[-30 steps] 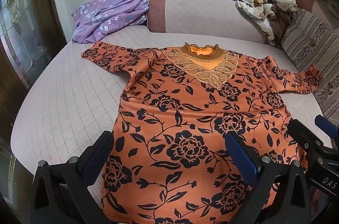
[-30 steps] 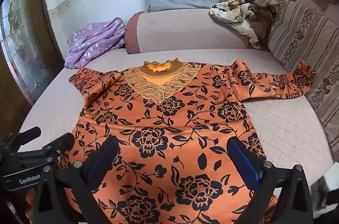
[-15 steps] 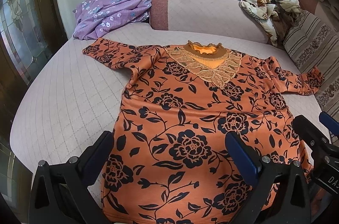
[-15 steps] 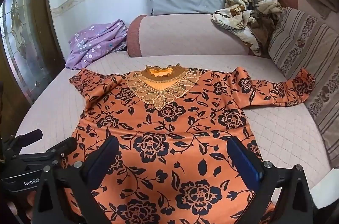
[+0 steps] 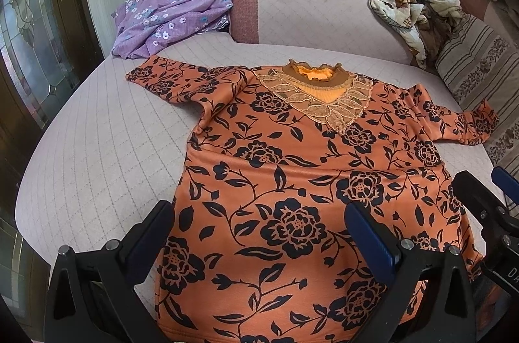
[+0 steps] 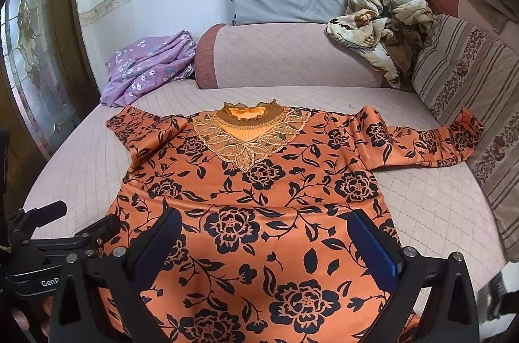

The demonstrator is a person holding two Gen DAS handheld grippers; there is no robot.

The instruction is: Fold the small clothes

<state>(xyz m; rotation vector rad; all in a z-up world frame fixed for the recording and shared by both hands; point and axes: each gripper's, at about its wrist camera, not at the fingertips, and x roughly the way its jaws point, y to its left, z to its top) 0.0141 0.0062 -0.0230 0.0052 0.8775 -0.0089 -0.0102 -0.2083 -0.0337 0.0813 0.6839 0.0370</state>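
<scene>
Folding has not visibly begun; the orange floral top lies face up and spread flat on the quilted bed, collar toward the far edge by the bolster, hem toward the near edge under the cameras; both sleeves are out to the sides, one reaching toward the purple floral garment at the far left corner, the other running to the striped cushion at the right edge, its cuff touching or just climbing the cushion. A faint crosswise ridge shows across the body below the chest, so the cloth is not perfectly smooth.

The left hand-held gripper hangs over the hem's left part, jaws spread wide, nothing between them; the right hand-held gripper hangs over the hem's right part, likewise released and empty. Each shows at the edge of the other's view, so the two sit side by side near the near edge of the bed.

As I judge it, laying out is done and everything else remains: sleeves to bring in over the body, sides to fold, then the length to double over; whether the purple garment is a finished piece or one waiting cannot be told; the crumpled patterned cloth at the far right corner looks unfolded.
</scene>
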